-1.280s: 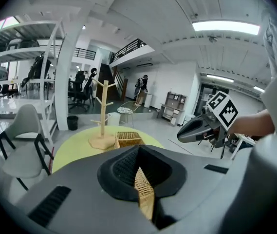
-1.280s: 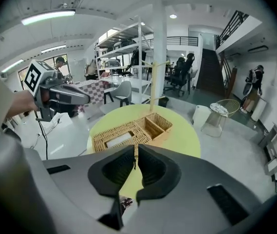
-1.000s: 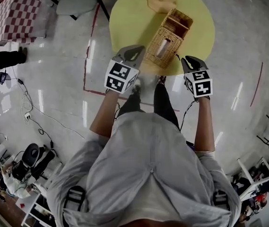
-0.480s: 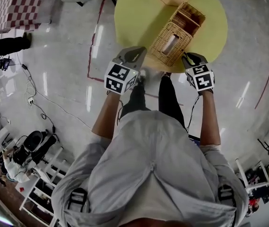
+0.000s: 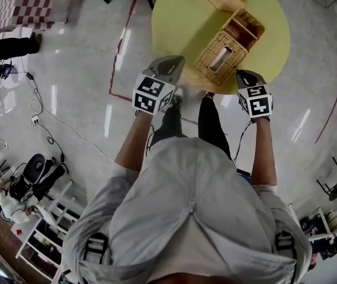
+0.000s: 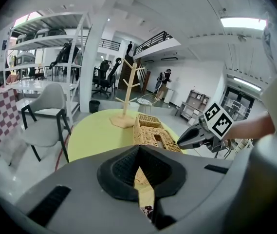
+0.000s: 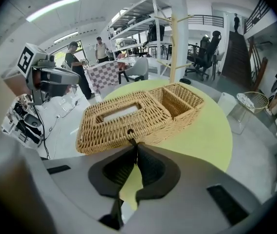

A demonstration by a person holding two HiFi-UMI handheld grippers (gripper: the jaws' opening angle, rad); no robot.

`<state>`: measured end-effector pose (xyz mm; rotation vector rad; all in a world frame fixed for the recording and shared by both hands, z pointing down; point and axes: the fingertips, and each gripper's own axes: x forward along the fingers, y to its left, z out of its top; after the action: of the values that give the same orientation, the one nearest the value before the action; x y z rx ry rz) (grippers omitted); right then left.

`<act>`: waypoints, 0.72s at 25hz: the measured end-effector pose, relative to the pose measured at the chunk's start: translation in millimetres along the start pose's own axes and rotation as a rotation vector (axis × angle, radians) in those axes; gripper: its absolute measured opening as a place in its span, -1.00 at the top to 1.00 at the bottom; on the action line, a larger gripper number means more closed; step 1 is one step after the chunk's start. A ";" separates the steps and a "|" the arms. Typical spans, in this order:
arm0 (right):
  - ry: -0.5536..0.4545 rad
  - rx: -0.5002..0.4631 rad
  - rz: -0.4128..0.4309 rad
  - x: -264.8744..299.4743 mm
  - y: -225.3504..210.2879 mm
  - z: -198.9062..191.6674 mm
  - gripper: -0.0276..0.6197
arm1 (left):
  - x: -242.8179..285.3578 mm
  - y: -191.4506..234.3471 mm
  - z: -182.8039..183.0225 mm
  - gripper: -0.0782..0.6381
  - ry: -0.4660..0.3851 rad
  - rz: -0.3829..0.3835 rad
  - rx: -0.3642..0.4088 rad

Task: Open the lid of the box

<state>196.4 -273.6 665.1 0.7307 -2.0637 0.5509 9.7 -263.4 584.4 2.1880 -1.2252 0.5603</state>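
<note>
A wicker box [image 5: 218,49] lies on the round yellow table [image 5: 180,16]. Its flat lid [image 7: 119,112] has a slot, and an open compartment [image 7: 177,101] sits at the far end. The lid lies down flat. A small dark tab [image 7: 129,133] hangs from the lid's near edge. My right gripper [image 7: 136,147] is at that edge and shut on the tab; in the head view my right gripper [image 5: 243,74] touches the box's near corner. My left gripper [image 5: 171,64] hovers left of the box, shut and empty [image 6: 138,152]. The box [image 6: 153,135] lies ahead of it.
A wooden mug tree [image 6: 125,96] stands on the table beyond the box. A grey chair [image 6: 46,111] is left of the table and a checkered table [image 5: 23,7] further left. Red tape lines [image 5: 118,58] and cables cross the floor. People stand at the back [image 7: 75,62].
The head view has shifted, so table and box sit further right and higher. Both grippers stay close to the box's near end, the right one still at its edge.
</note>
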 end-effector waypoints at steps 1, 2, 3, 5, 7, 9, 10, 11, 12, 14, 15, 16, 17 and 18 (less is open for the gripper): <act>-0.007 0.002 -0.006 -3.6 -0.3 4.3 0.79 | -1.7 1.4 2.1 0.70 -0.004 -0.001 0.004; -0.015 0.004 -0.014 -6.9 0.1 8.9 0.79 | -3.7 3.3 4.0 0.70 -0.009 -0.002 0.008; -0.021 0.004 -0.022 -10.0 1.4 13.4 0.79 | -6.0 5.2 5.8 0.70 -0.013 -0.003 0.013; -0.030 -0.002 -0.038 -15.3 4.7 22.2 0.79 | -11.3 8.2 10.4 0.70 -0.026 -0.006 0.024; -0.038 -0.008 -0.051 -20.8 6.4 30.7 0.79 | -16.7 10.0 17.4 0.70 -0.045 -0.008 0.037; -0.049 -0.010 -0.060 -27.7 7.5 39.9 0.79 | -22.7 11.0 25.0 0.70 -0.065 -0.008 0.047; -0.056 -0.011 -0.064 -31.3 8.2 45.1 0.79 | -25.8 11.5 28.6 0.70 -0.075 -0.007 0.051; -0.063 -0.014 -0.067 -34.7 8.9 50.8 0.79 | -28.8 12.2 31.9 0.70 -0.083 -0.006 0.056; -0.069 -0.021 -0.071 -37.8 9.5 57.1 0.79 | -31.5 13.0 35.1 0.70 -0.090 -0.004 0.061; -0.086 -0.040 -0.075 -43.3 10.3 71.8 0.79 | -36.0 15.4 41.7 0.70 -0.107 0.001 0.066; -0.096 -0.051 -0.076 -45.4 11.1 80.2 0.79 | -38.2 17.1 44.9 0.70 -0.116 0.005 0.066; -0.106 -0.061 -0.075 -47.0 12.4 88.8 0.79 | -40.5 19.1 47.7 0.70 -0.125 0.008 0.066; -0.115 -0.072 -0.073 -47.9 14.4 97.3 0.79 | -43.0 21.2 50.1 0.70 -0.132 0.013 0.066; -0.125 -0.084 -0.070 -48.3 17.1 106.0 0.79 | -45.7 23.7 52.1 0.70 -0.138 0.017 0.065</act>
<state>146.1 -312.1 565.8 0.8018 -2.1531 0.3855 -29.0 -278.6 524.1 2.3053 -1.3153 0.4686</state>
